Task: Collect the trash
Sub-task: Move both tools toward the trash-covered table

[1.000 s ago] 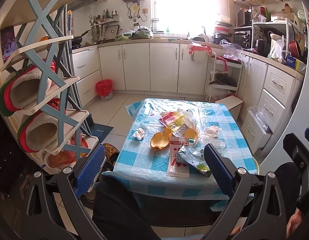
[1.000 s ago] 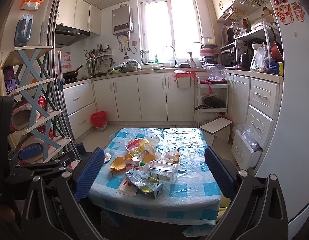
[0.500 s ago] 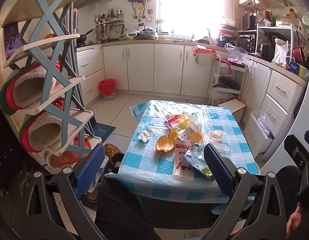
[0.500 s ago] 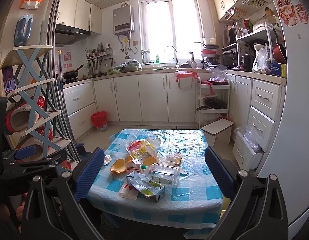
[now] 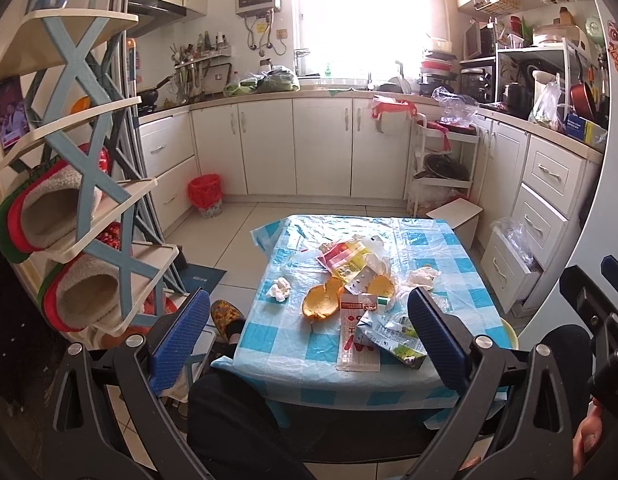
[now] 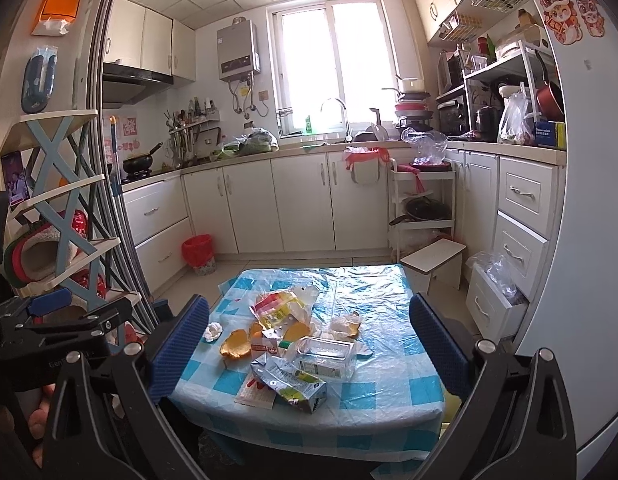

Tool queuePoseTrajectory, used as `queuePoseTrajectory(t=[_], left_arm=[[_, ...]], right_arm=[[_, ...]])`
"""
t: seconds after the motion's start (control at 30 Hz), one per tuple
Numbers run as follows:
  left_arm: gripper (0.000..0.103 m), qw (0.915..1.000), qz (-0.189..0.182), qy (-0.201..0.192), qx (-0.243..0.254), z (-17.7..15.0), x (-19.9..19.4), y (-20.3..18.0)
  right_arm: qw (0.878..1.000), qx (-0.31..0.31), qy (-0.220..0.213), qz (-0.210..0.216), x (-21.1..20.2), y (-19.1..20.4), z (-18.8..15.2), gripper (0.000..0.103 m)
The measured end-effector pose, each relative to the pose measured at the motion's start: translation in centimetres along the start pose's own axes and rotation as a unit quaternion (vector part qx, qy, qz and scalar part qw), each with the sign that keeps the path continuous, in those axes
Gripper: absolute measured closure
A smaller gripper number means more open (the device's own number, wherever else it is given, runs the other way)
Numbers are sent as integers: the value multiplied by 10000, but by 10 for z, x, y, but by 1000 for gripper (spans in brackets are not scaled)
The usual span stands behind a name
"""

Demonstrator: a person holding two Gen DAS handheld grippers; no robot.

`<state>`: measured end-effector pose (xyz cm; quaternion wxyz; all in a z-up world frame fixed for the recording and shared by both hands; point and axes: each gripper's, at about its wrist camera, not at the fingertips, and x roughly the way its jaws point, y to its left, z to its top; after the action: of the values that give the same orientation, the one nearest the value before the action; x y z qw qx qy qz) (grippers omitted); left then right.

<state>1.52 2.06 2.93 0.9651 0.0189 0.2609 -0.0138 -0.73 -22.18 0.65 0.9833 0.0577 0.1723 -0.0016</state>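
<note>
This is a lived-in home kitchen: white base cabinets [image 6: 301, 200] run along two walls under a countertop, with a sink faucet [image 6: 341, 114] below a bright window [image 6: 333, 62] and a gas water heater [image 6: 238, 50] mounted beside it. A wok [image 6: 139, 162] sits on the stove under a range hood [image 6: 127, 84], utensils hang on a wall rack, and pots and appliances crowd a shelf unit [image 6: 505, 92]. Slippers fill a shoe rack [image 5: 81, 184] by the door, and a low table [image 6: 389, 384] under a blue checked cover stands on the tiled floor.
</note>
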Motion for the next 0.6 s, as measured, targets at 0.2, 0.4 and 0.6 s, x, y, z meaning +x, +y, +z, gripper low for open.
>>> queuePoseTrajectory(t=[0.2, 0.4, 0.6], left_arm=[[8, 9998, -33, 125, -182, 3, 21, 9], [8, 9988, -77, 370, -322, -5, 46, 18], [8, 9981, -117, 541, -262, -14, 65, 15]], right_arm=[[9998, -121, 145, 13, 14, 3, -2, 7], [9991, -265, 316, 18, 34, 8, -4, 7], [9978, -400, 524, 41, 55, 10, -13, 7]])
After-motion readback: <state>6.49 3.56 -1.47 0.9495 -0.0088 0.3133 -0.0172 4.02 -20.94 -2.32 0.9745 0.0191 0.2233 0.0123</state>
